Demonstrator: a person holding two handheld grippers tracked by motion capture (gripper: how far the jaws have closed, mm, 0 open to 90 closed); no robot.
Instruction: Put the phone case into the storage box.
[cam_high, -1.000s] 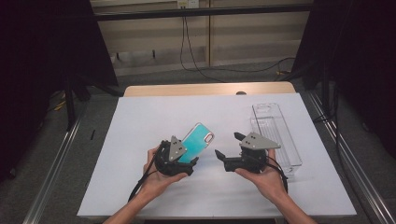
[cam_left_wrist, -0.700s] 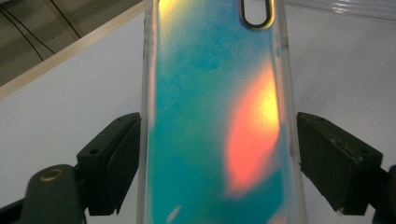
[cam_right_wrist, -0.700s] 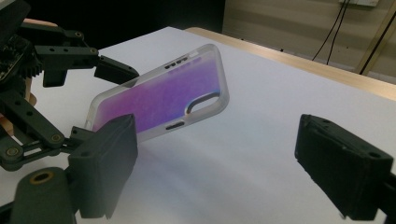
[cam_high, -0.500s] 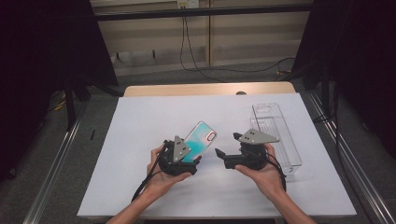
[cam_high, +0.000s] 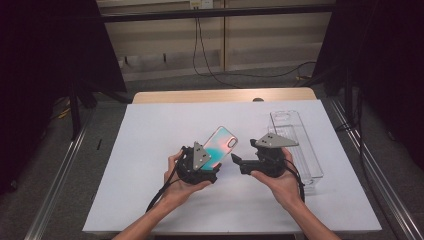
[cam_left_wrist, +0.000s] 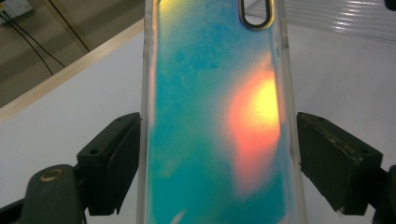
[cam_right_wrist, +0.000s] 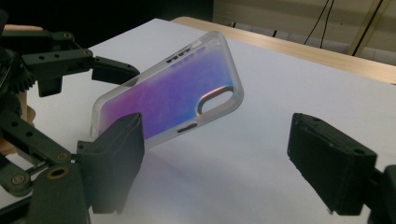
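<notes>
A clear-rimmed phone case with an iridescent teal and orange back is held tilted above the white sheet. My left gripper is shut on its lower end, and both pads bear on the case's long edges. My right gripper points left at the case from close by. Its jaws have just been closing and still stand open, with nothing pressed between them. In the right gripper view the case hangs ahead of the jaws, camera cutout toward me.
A clear plastic box lies on the white sheet right of my right hand. The wooden table edge runs behind the sheet. Dark curtains and metal rails flank the table.
The case has tipped up slightly in the left gripper. The right gripper's jaws have narrowed a little. Both hands stay almost where they were.
</notes>
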